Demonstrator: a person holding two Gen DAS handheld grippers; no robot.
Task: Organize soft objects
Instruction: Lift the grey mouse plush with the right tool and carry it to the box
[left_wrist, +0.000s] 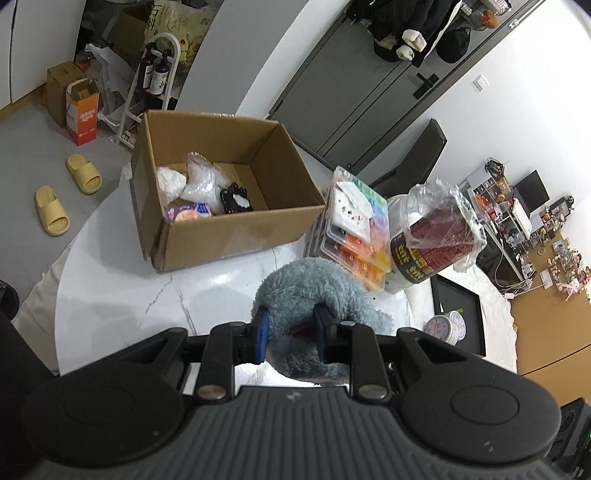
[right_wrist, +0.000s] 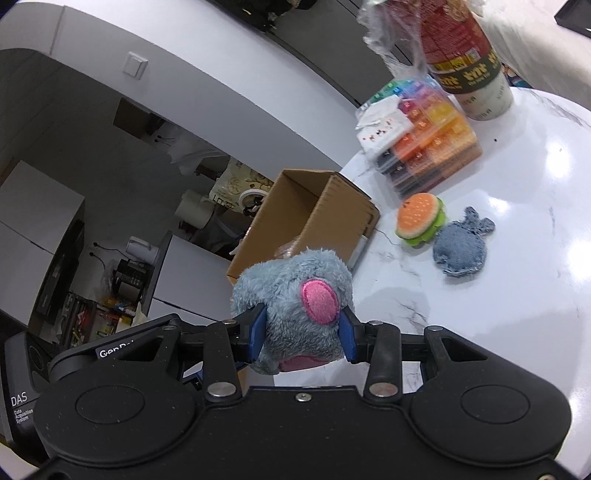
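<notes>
The white marble-look table (left_wrist: 122, 295) fills the lower part of both views, with grey floor beyond its edge. On it, at the far left in the left wrist view, stands an open cardboard box (left_wrist: 236, 225), holding a few things at its left end: white plastic bags (left_wrist: 195, 181), a small printed pack (left_wrist: 188, 212) and a black item with a white patch (left_wrist: 236, 199). Just right of the box is a stack of clear cases (left_wrist: 354, 229) with coloured contents, and just beside that a large paper cup (left_wrist: 410, 258) with crinkled plastic wrap over its top. The blue-grey plush (right_wrist: 295, 306) is held above the table on the near side of the box, and both tongs grip it at once: the left gripper (left_wrist: 291, 332) has its blue pads pressed into one furry part, closed down narrow, while the right gripper (right_wrist: 303, 328) pinches the part with a round pink patch, its pads sunk into the fur on either side. In the right wrist view, two smaller soft toys lie on the table past the plush, touching each other: a burger plush (right_wrist: 421, 219) near the cases and a denim pouch (right_wrist: 461, 247) with two ear-like flaps. A pair of yellow slippers (left_wrist: 68, 194) sits on the floor left of the box.
</notes>
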